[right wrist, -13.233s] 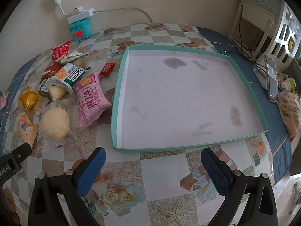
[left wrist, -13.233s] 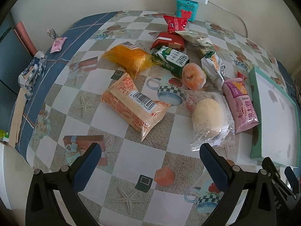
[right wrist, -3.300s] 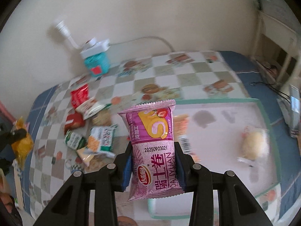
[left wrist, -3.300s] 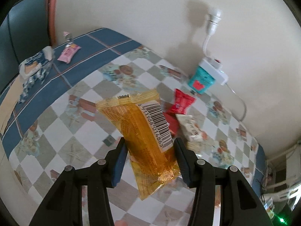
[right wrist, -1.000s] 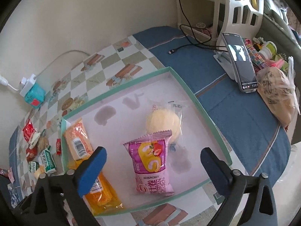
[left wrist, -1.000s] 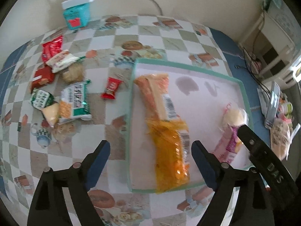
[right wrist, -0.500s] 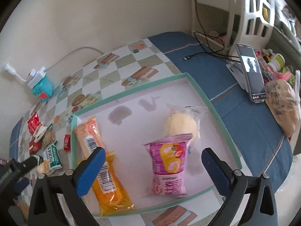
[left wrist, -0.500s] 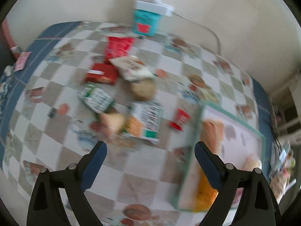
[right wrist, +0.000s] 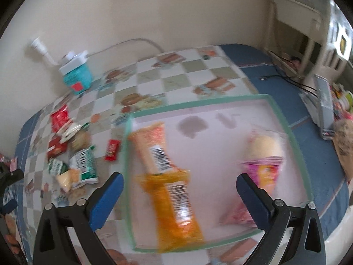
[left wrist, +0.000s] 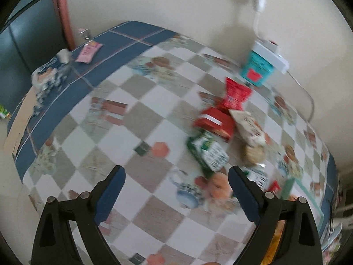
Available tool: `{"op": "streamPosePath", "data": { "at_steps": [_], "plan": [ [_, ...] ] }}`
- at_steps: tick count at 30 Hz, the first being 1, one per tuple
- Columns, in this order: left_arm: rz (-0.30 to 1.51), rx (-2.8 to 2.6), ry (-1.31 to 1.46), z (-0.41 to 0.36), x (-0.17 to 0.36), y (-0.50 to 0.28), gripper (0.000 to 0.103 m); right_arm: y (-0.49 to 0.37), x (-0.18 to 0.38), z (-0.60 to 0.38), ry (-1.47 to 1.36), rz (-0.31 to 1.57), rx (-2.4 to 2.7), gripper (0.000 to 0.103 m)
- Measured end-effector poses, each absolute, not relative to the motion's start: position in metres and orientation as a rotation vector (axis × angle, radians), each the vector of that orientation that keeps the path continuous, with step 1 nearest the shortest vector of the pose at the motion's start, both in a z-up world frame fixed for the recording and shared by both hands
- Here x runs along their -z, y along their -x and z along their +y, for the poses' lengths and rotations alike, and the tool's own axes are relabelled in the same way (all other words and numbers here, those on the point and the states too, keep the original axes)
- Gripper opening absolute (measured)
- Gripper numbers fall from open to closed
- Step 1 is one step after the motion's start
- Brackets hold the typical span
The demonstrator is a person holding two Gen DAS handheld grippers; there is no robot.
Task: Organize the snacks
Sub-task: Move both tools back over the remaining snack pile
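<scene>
My left gripper [left wrist: 176, 195] is open and empty above the checkered tablecloth, left of a pile of loose snacks: a green-and-white packet [left wrist: 207, 152], a red packet [left wrist: 215, 122], a red pouch [left wrist: 236, 92] and a round cookie [left wrist: 252, 153]. My right gripper [right wrist: 179, 198] is open and empty above the green-rimmed tray [right wrist: 284, 123]. In the tray lie a pale orange packet [right wrist: 152, 145], a yellow-orange packet [right wrist: 176, 205], a bun in clear wrap [right wrist: 265, 146] and a pink packet [right wrist: 262, 176]. The same loose pile [right wrist: 75, 152] lies left of the tray.
A teal box under a white power strip [left wrist: 259, 66] stands by the wall. A small pink packet [left wrist: 88, 50] and a crumpled wrapper [left wrist: 47, 77] lie on the blue cloth at far left. A phone on a stand [right wrist: 324, 106] and a bag [right wrist: 344, 141] sit right of the tray.
My left gripper has swung left and now faces the loose pile and the table's left end. My right gripper has dropped lower and closer over the tray. Both views are blurred by motion.
</scene>
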State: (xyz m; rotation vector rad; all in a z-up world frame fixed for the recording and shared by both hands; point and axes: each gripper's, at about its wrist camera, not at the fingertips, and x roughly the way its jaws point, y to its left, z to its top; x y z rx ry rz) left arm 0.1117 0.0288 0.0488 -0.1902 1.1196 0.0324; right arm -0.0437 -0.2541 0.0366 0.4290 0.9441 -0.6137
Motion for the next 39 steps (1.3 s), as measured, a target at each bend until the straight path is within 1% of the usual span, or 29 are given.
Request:
{"op": "streamPosePath", "data": {
  "at_steps": [10,16,27,33,39],
  "plan": [
    [1.126,-0.153,0.27,0.087,-0.041,-0.12,0.095,0.01,-0.027,-0.215,-0.373,0.969,0.518,0.103],
    [1.14,-0.15,0.292,0.098,-0.034,-0.126,0.095,-0.008,-0.023,-0.201,-0.337,0.98,0.472,0.103],
    [1.259,-0.002,0.277,0.055,-0.002,-0.138,0.095,-0.055,-0.012,-0.16,-0.219,0.996,0.358,0.102],
    [1.338,0.03,0.297,0.034,0.023,-0.147,0.095,-0.078,0.01,-0.149,-0.187,1.032,0.317,0.094],
    [1.367,0.018,0.334,0.03,0.035,-0.158,0.094,-0.093,0.028,-0.149,-0.201,1.059,0.293,0.088]
  ]
}}
